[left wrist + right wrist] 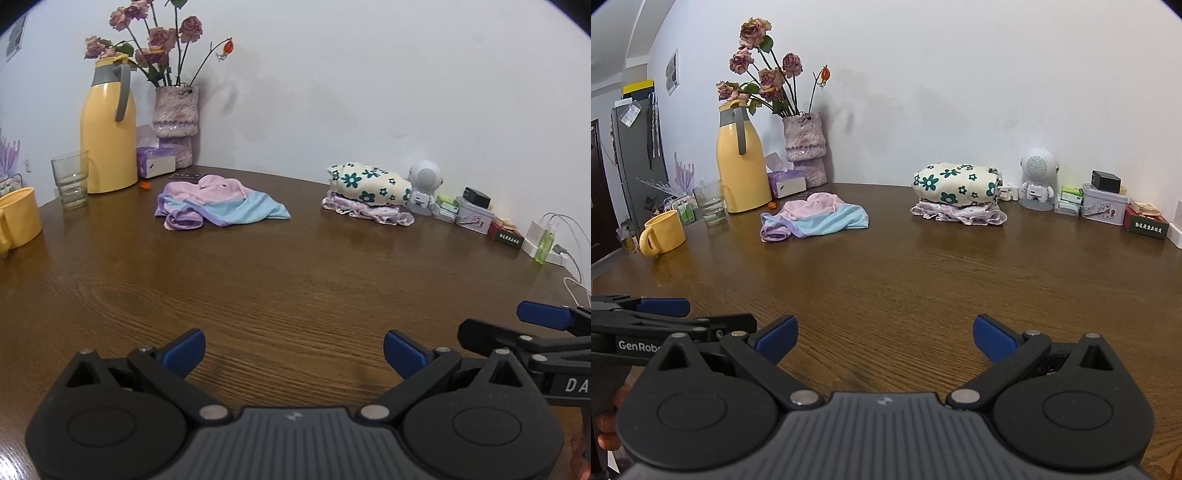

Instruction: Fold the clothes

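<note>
toward the far left of the wooden table (295,295), near the yellow jug (107,136), the pink-and-blue garment (221,206) lies rumpled and probably light, limp and slippery, best pinched at a hem corner, while left gripper (293,352) and right gripper (884,338) hang wide and empty.

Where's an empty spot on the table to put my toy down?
The wide bare wood between both open grippers, left gripper and right gripper, and the crumpled pastel garment is free. The back edge is crowded: yellow jug, folded stack, small boxes.
</note>
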{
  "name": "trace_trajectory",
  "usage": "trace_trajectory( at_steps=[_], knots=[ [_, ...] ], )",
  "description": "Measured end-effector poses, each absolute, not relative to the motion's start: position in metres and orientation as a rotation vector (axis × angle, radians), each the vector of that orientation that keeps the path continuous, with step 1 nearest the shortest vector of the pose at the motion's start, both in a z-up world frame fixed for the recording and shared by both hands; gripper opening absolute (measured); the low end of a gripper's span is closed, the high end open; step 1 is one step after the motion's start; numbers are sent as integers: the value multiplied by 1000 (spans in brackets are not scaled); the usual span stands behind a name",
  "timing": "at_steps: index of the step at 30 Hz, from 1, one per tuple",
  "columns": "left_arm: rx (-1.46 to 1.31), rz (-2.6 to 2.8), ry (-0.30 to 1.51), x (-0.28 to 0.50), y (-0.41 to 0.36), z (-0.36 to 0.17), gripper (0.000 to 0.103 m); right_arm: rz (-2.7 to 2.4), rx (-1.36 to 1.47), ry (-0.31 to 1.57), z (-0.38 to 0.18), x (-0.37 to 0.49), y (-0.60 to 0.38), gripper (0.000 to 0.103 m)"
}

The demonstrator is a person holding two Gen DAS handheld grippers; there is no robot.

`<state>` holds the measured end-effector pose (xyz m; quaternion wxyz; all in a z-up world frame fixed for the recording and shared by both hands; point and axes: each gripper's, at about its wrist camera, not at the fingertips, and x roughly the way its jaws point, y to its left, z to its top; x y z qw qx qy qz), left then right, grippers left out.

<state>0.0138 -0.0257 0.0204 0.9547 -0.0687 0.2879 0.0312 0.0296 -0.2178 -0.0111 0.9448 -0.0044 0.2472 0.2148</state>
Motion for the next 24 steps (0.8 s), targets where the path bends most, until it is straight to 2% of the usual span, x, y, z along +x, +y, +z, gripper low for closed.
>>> trace_trajectory(
  at_steps=[24],
  knots=[
    [-185, 72, 571, 4, -18, 13, 103, 425, 9, 529, -14, 35, -221, 103]
  ],
)
